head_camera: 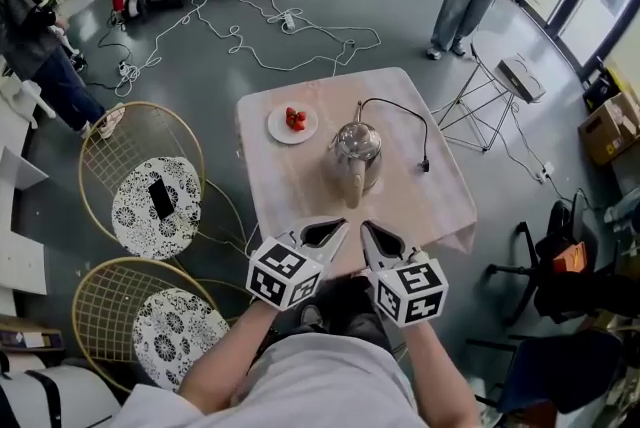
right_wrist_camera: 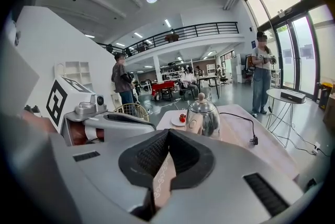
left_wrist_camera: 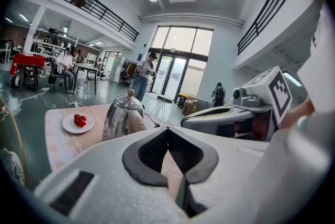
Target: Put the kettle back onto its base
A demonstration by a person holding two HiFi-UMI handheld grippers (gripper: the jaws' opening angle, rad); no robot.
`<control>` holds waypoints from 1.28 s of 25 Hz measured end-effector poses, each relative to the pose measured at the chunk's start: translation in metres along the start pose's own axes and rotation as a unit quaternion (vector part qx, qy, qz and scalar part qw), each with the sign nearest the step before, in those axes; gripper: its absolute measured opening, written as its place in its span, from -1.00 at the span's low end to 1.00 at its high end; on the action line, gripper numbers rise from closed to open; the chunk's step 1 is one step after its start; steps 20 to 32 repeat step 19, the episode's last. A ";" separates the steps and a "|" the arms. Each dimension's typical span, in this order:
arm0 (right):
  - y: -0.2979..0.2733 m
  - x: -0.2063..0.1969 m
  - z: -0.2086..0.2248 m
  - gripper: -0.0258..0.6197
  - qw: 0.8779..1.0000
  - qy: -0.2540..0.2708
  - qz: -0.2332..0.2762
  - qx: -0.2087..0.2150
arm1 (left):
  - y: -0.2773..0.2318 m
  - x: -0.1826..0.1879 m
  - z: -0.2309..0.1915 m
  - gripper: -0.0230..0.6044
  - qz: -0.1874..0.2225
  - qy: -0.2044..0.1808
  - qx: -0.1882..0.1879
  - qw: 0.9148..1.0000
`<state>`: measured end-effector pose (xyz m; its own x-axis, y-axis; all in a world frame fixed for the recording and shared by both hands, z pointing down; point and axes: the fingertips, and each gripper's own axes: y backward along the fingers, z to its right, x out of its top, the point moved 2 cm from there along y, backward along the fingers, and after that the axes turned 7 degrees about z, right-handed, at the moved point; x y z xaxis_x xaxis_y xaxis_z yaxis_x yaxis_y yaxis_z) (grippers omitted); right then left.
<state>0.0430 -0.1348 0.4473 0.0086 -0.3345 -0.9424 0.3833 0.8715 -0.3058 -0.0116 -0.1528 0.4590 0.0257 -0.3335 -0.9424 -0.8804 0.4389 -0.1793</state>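
Note:
A shiny steel kettle (head_camera: 357,151) with a beige handle stands upright in the middle of the pale table (head_camera: 280,186). A black cord (head_camera: 405,111) loops from behind it to a plug (head_camera: 425,164) lying on the tabletop. I cannot make out a separate base under the kettle. My left gripper (head_camera: 340,226) and right gripper (head_camera: 367,227) hover side by side over the table's near edge, well short of the kettle. Both are shut with nothing between the jaws. The kettle (left_wrist_camera: 123,115) lies ahead of the left gripper (left_wrist_camera: 168,130), and the kettle (right_wrist_camera: 204,115) also lies ahead of the right gripper (right_wrist_camera: 168,131).
A white plate of strawberries (head_camera: 293,123) sits left of the kettle. Two gold wire chairs (head_camera: 140,181) (head_camera: 150,326) stand left of the table, one with a phone (head_camera: 161,199) on its cushion. A folding stand (head_camera: 500,86) is at the right. Cables (head_camera: 240,41) trail on the floor, and people stand beyond.

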 end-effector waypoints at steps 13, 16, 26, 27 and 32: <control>0.019 -0.007 -0.005 -0.91 1.000 0.004 0.000 -0.008 | 0.004 -0.004 0.015 -0.91 -0.004 -0.011 -0.005 1.000; 0.022 -0.009 -0.007 -0.91 1.000 0.005 -0.002 -0.008 | 0.003 -0.005 0.017 -0.91 -0.003 -0.010 -0.007 1.000; 0.025 -0.010 -0.007 -0.91 1.000 0.006 -0.005 -0.010 | 0.001 -0.006 0.021 -0.91 -0.006 -0.010 -0.011 1.000; 0.025 -0.010 -0.007 -0.91 1.000 0.006 -0.005 -0.010 | 0.001 -0.006 0.021 -0.91 -0.006 -0.010 -0.011 1.000; 0.025 -0.010 -0.007 -0.91 1.000 0.006 -0.005 -0.010 | 0.001 -0.006 0.021 -0.91 -0.006 -0.010 -0.011 1.000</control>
